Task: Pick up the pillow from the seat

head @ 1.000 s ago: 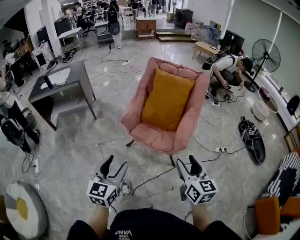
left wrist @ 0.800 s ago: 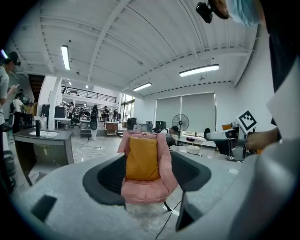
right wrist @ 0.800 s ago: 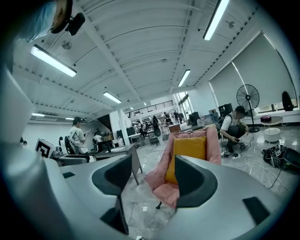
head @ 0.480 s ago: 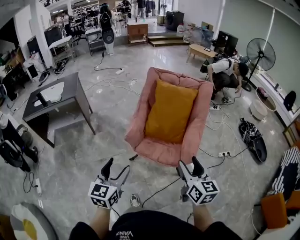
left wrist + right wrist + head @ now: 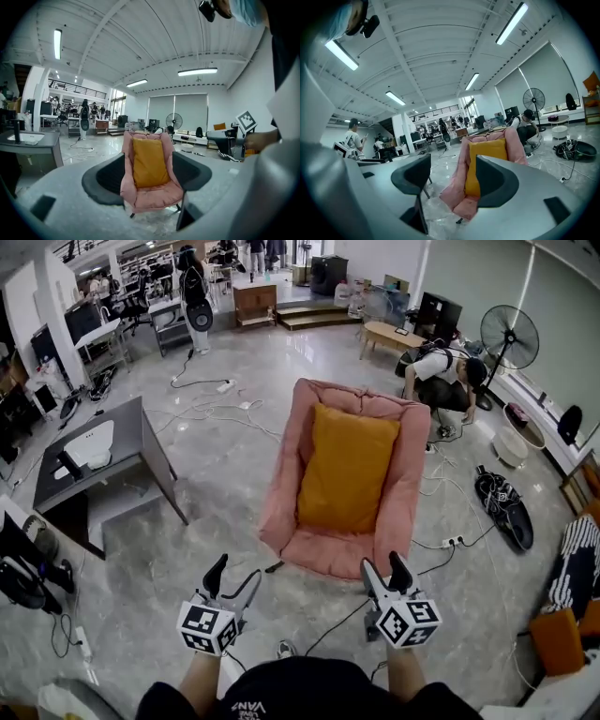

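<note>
An orange pillow [image 5: 347, 469] leans upright against the back of a pink padded chair [image 5: 289, 482] in the middle of the floor. It also shows straight ahead in the left gripper view, as the pillow [image 5: 149, 161] on the chair [image 5: 152, 193], and in the right gripper view as the pillow [image 5: 483, 159]. My left gripper [image 5: 232, 579] and right gripper [image 5: 387, 576] are held low in front of the chair, well short of it. Both stand open with nothing between their jaws.
A grey desk [image 5: 89, 455] stands to the left. Cables and a power strip [image 5: 453, 541] trail over the marble floor right of the chair. A person [image 5: 442, 373] crouches behind the chair near a standing fan [image 5: 509, 338]. An orange seat [image 5: 558, 641] is at right.
I have moved closer to the chair, which now sits nearer and more centred in the head view. Both grippers' jaws have spread wider.
</note>
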